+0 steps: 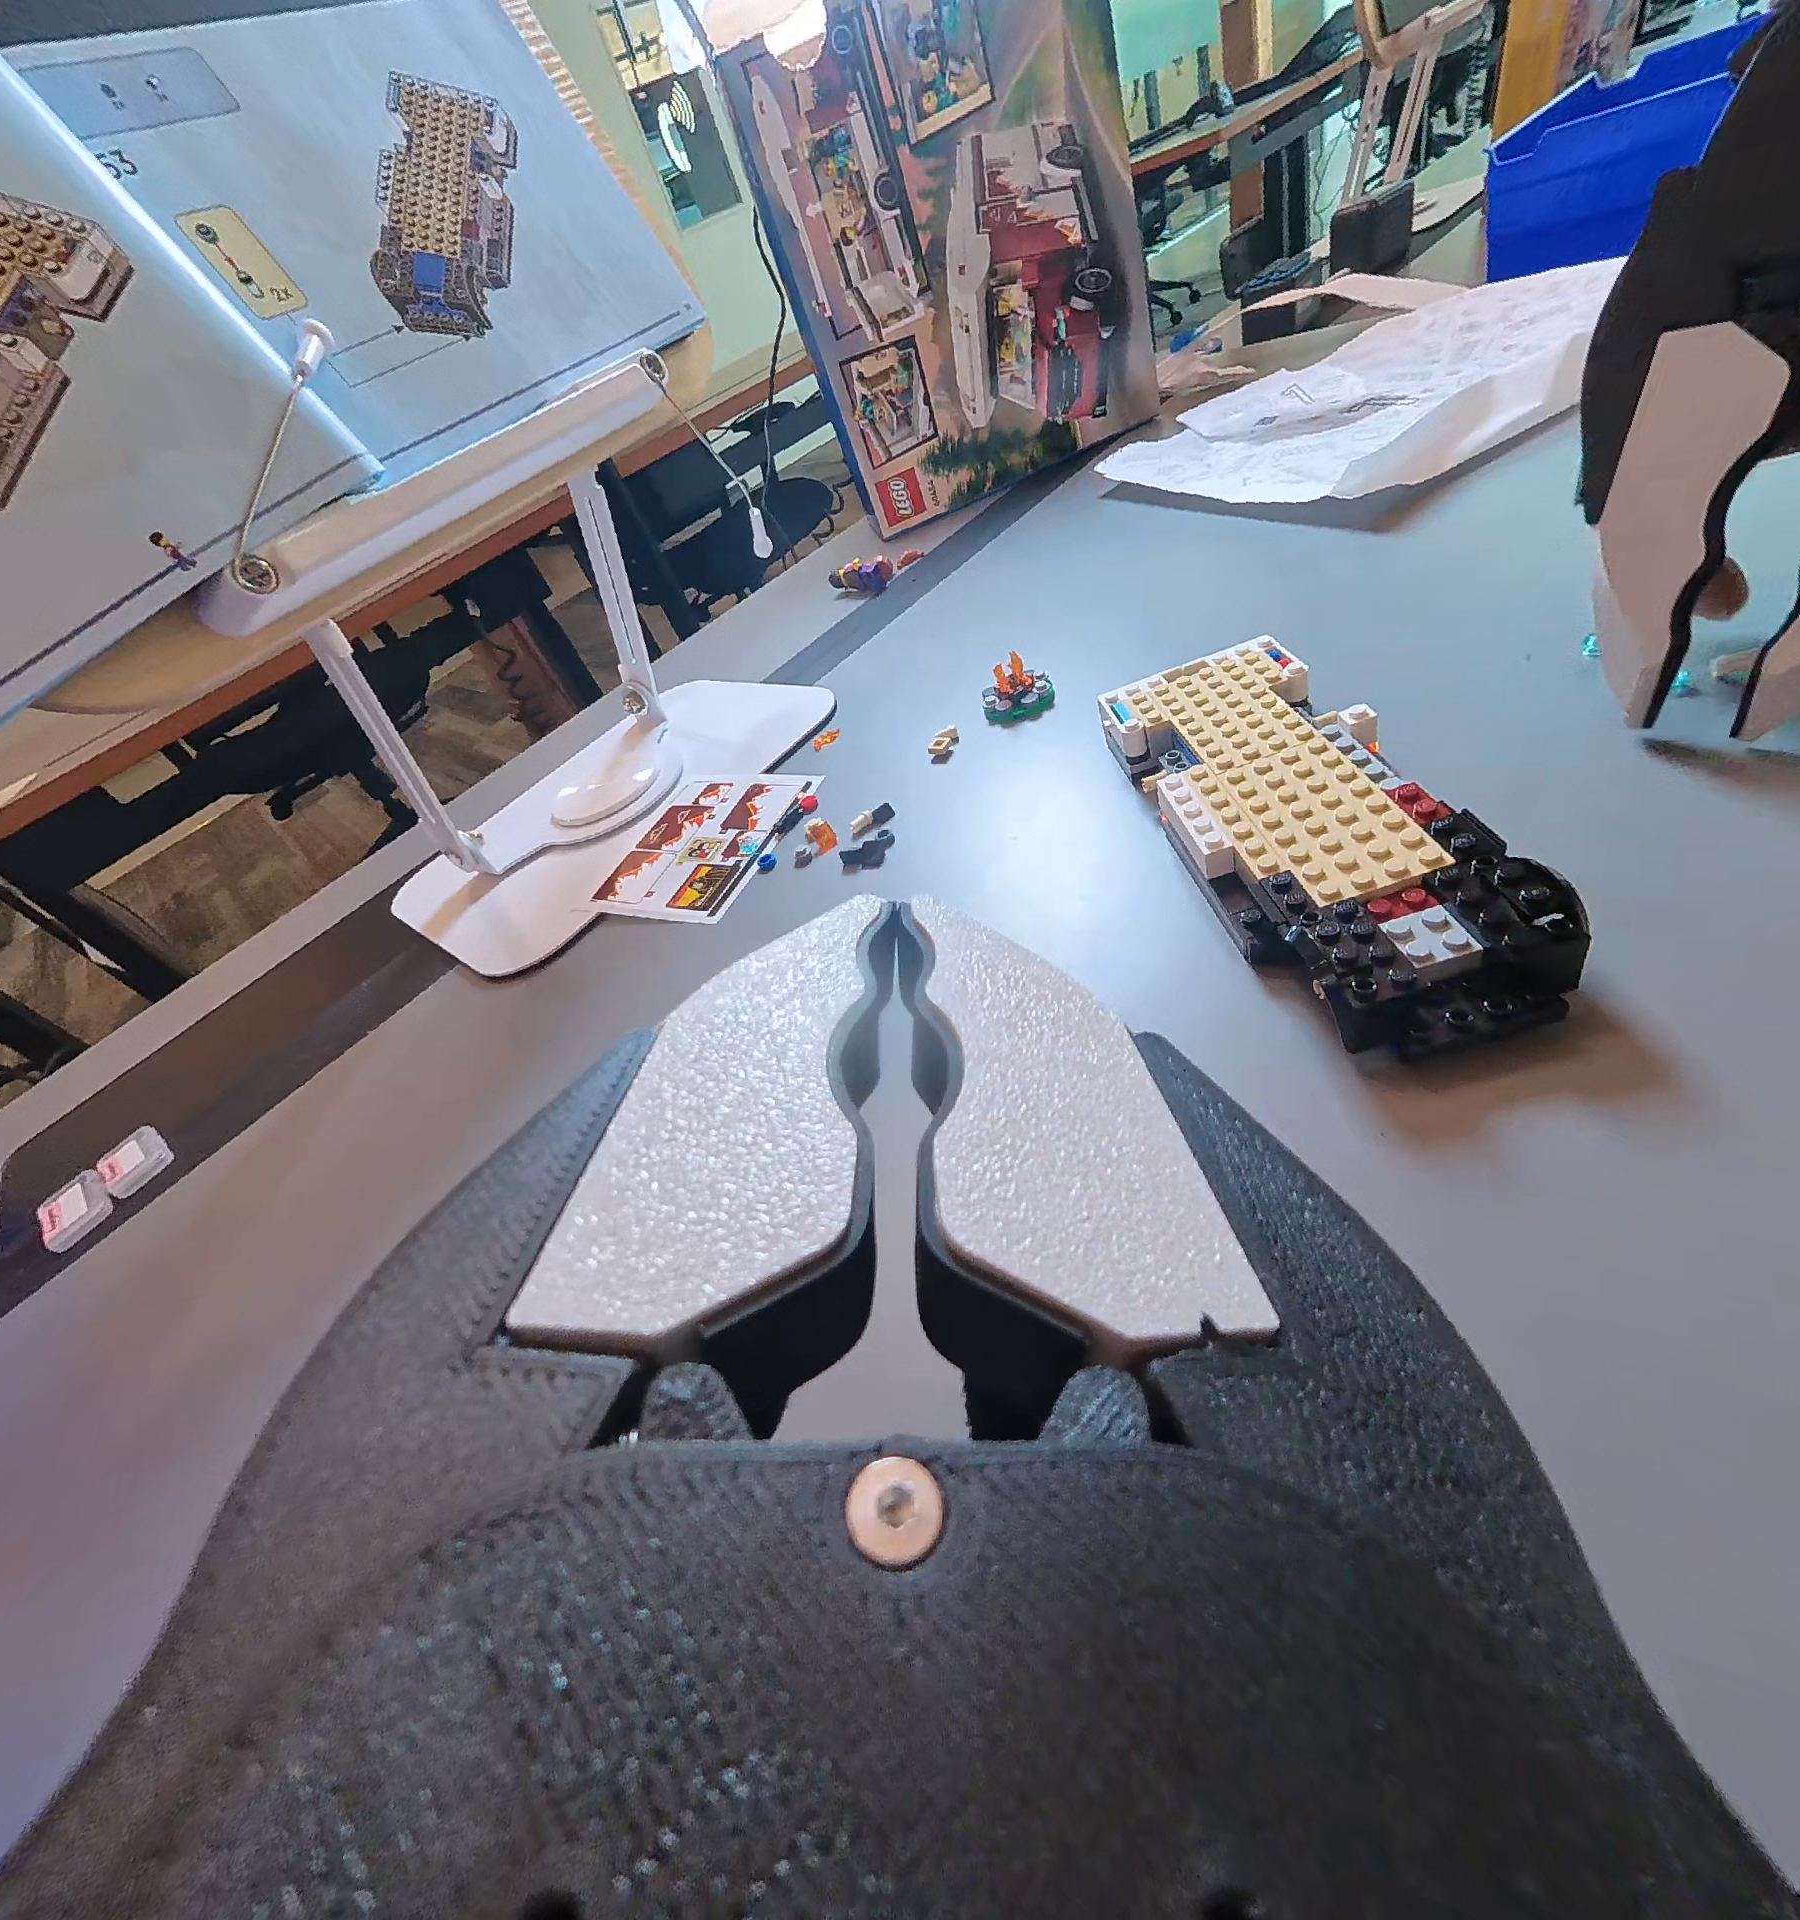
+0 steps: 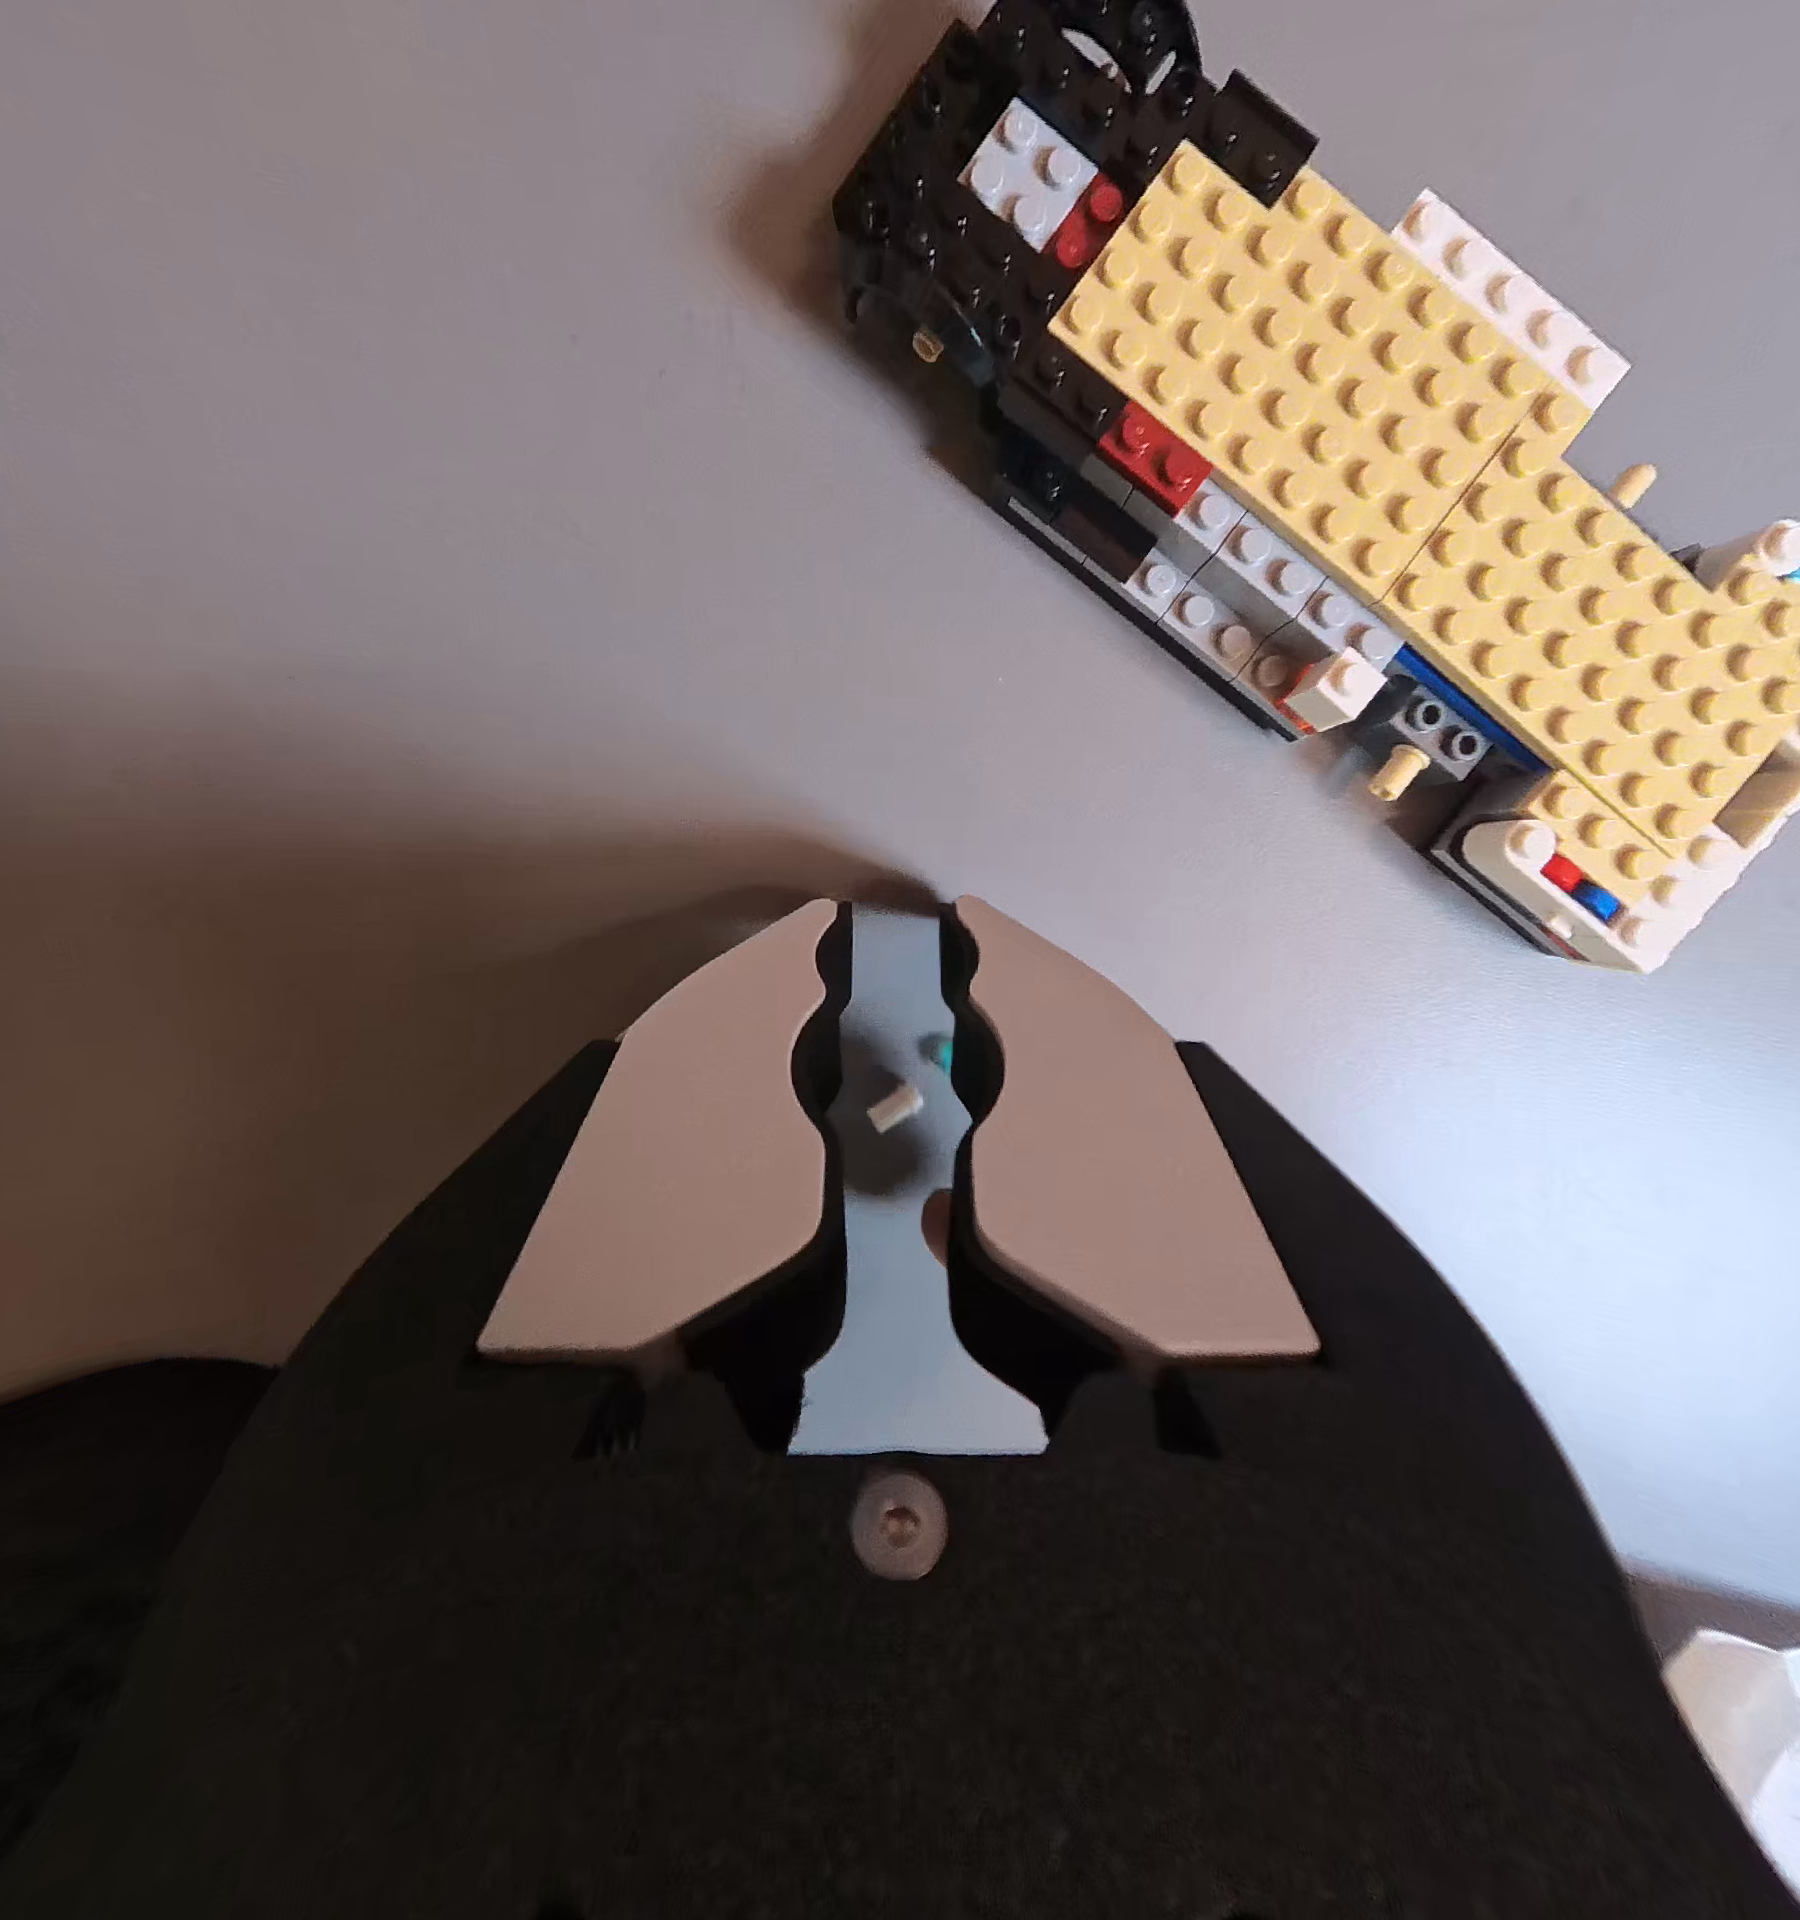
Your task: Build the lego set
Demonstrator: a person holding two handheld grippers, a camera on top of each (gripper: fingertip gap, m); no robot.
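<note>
While the left tongs [image 1: 894, 914] are hovering low over the grey bench [image 1: 1083, 1195] with their tips pressed together on nothing, the right tongs [image 2: 896, 909] are pointing straight down at the bench, slightly parted and gripping nothing. Between their fingers a small cream peg [image 2: 894, 1109] and a teal piece [image 2: 940, 1051] are lying loose on the surface. A half-built brick vehicle [image 1: 1322, 831] — tan plates over a black base — is sitting nearby, between the two.

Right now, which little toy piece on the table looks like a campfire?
The round green piece with orange flames on top, beside the brick car. The other loose bits have no flames.
</note>
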